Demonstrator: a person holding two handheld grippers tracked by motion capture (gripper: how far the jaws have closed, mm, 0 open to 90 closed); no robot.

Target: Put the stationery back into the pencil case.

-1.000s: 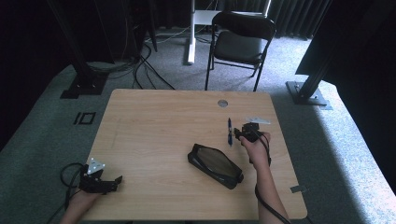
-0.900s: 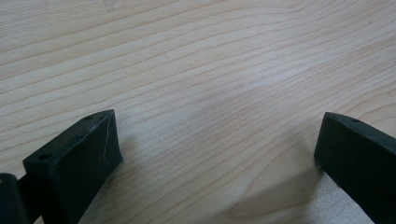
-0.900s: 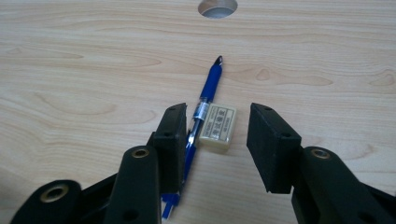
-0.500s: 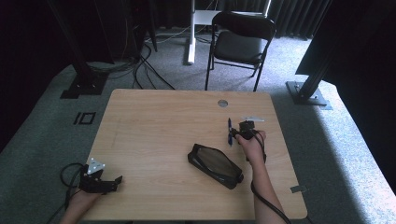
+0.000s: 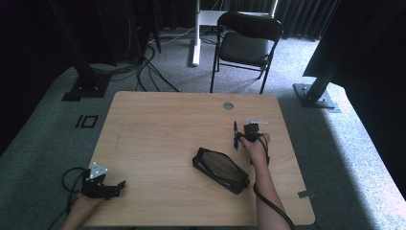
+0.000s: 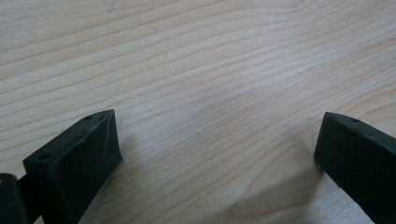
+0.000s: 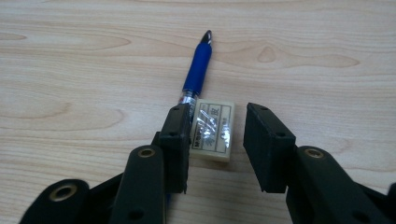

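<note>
A small cream eraser point(image 7: 212, 130) with a printed wrapper lies flat on the wooden table point(image 5: 167, 129), beside a blue pen point(image 7: 196, 74). My right gripper point(image 7: 218, 116) is open and straddles the eraser. Its left jaw touches the eraser and the pen's rear end, while a gap separates the right jaw from the eraser. From above, the right gripper point(image 5: 250, 128) sits at the table's right side, next to the pen point(image 5: 235, 135). At the table's near left corner, my left gripper point(image 5: 117, 185) rests wide open over bare wood point(image 6: 210, 93), holding nothing.
A black zipped pencil case point(image 5: 221, 168) lies slantwise just near-left of the right hand. A thin white strip point(image 5: 257, 121) lies just beyond the right gripper. A round grommet point(image 5: 228, 105) sits near the far edge. A black chair point(image 5: 246, 45) stands behind the table.
The right gripper has moved slightly forward, away from the person, alongside the pen. The left gripper has stayed still.
</note>
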